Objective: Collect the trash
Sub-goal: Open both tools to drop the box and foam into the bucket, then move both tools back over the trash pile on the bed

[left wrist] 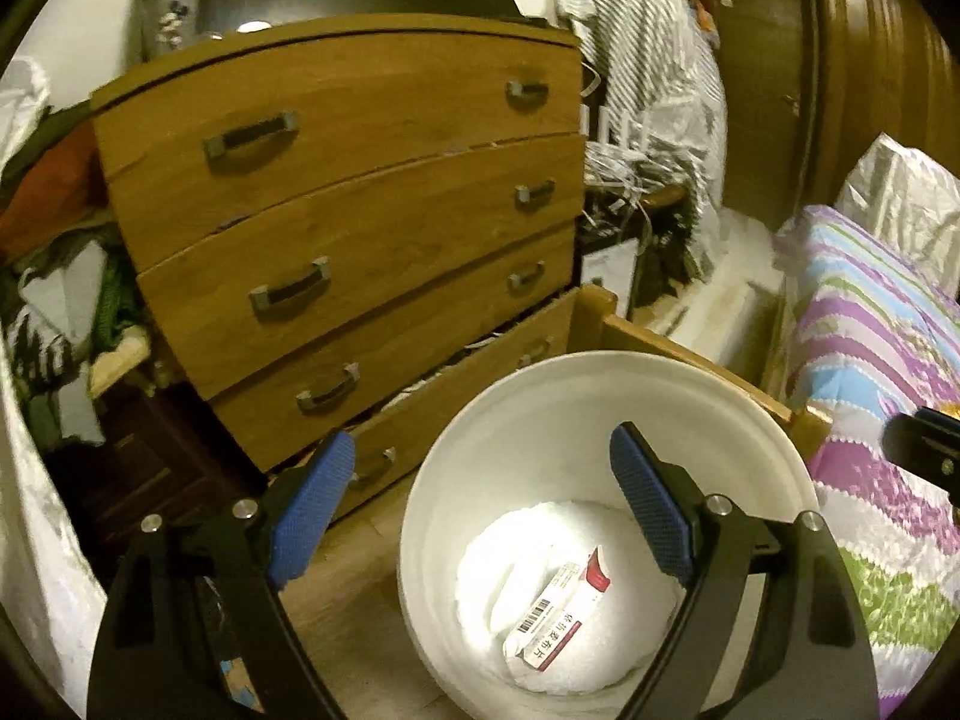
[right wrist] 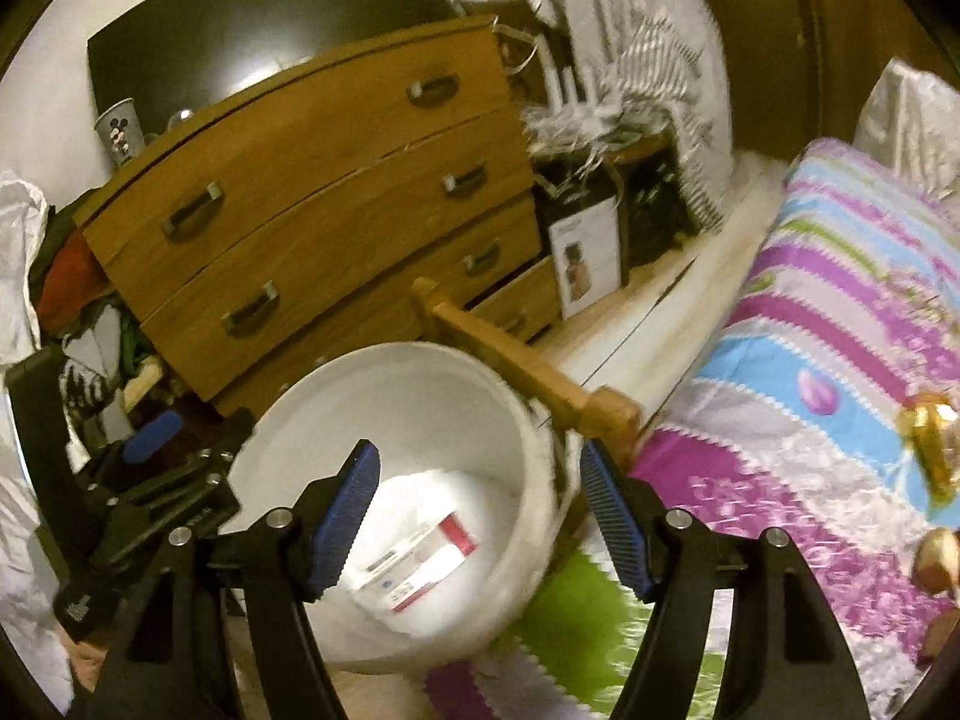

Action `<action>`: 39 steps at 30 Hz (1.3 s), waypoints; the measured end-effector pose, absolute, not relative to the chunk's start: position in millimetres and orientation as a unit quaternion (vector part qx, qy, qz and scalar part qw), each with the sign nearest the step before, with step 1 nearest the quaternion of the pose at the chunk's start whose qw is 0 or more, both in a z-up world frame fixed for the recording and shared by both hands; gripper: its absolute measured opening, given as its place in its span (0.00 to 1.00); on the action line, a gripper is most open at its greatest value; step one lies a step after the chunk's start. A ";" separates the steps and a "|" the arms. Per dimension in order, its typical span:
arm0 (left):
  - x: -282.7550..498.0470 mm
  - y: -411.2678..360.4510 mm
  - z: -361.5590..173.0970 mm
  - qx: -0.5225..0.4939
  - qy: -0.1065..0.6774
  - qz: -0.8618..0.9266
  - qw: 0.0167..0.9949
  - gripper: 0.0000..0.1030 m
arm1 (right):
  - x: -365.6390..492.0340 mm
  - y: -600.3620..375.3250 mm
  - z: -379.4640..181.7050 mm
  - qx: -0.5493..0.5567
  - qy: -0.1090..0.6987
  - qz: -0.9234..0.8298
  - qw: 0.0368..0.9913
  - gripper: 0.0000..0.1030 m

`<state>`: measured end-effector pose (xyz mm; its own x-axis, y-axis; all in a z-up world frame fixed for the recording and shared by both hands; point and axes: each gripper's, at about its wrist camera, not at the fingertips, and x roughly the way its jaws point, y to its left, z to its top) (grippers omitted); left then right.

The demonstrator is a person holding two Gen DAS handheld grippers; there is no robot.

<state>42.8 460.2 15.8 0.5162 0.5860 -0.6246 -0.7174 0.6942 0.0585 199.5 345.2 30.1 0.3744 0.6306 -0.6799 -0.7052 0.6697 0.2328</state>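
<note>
White round bucket (left wrist: 600,420) sits on the wood floor, wedged between the chest of drawers (left wrist: 336,180) and the wooden bed frame (left wrist: 690,360). Smooth plastic wall, bright inside. In it: white crumpled paper or tissue (left wrist: 510,570) on the bottom, with a small rectangular carton (left wrist: 558,612), white with a red end, barcode and printed text, lying flat on top.

Left gripper (left wrist: 480,516): jaws spread wide, nothing between the blue ribbed pads (left wrist: 312,510); one pad is over the floor beside the bucket, the other over the bucket's mouth. Right gripper (right wrist: 480,522): jaws also apart and empty, straddling the bucket's rim on the bed side; the view is motion-blurred. The left gripper's black body shows at the lower left of the right wrist view, just beside the bucket.

Surroundings are tight. The chest has four curved wood-grain fronts with dark metal handles; the bottom drawer (left wrist: 480,372) is pulled out slightly towards the bucket. A printed cup (left wrist: 171,18) stands on top. Piled clothes (left wrist: 54,240) lie to the left of the chest. To its right are a carton with a product picture (right wrist: 591,258), tangled cables and a striped cloth (left wrist: 648,60). The bed carries a quilted cover (left wrist: 870,360) striped in purple, blue, green and white. A gold shiny item (right wrist: 930,444) lies on it; it is too blurred to identify.
</note>
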 end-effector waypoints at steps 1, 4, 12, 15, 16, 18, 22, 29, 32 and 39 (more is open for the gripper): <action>41.2 457.0 17.3 -0.104 0.311 0.383 0.864 0.81 | 194.1 337.8 32.9 -0.053 0.368 0.395 0.840 0.69; 36.1 438.9 23.8 -0.102 0.287 0.400 0.865 0.86 | 182.1 318.8 38.7 -0.064 0.322 0.372 0.868 0.69; 35.9 363.0 39.0 -0.070 0.236 0.386 0.889 0.92 | 150.6 235.4 42.6 -0.066 0.206 0.297 0.930 0.69; 34.8 331.7 43.8 -0.064 0.212 0.373 0.901 0.94 | 137.1 193.5 38.6 -0.066 0.175 0.265 0.946 0.69; 34.1 319.9 44.3 -0.062 0.204 0.365 0.906 0.94 | 133.9 179.6 36.8 -0.067 0.169 0.255 0.950 0.69; 37.0 300.6 42.9 -0.056 0.199 0.348 0.914 0.94 | 128.5 146.7 31.0 -0.066 0.165 0.231 0.956 0.69; 51.7 261.2 26.9 -0.040 0.224 0.303 0.926 0.94 | 123.0 80.1 17.8 -0.051 0.178 0.189 0.964 0.69; 68.6 201.3 -12.8 -0.014 0.286 0.228 0.930 0.94 | 116.0 -55.7 -9.2 -0.019 0.222 0.103 0.969 0.78; 73.7 178.9 -25.5 0.000 0.300 0.208 0.931 0.94 | 113.4 -121.6 -15.6 0.036 0.236 0.060 0.969 0.83; 83.3 130.4 -44.2 0.020 0.315 0.156 0.936 0.94 | 130.6 -196.0 -49.7 0.112 0.277 0.044 0.953 0.84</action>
<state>83.3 130.4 -44.2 0.7524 0.3046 -0.5840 -0.2790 0.9506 0.1364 130.6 -196.0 -49.7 0.8429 0.1454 -0.5180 -0.0217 0.9712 0.2373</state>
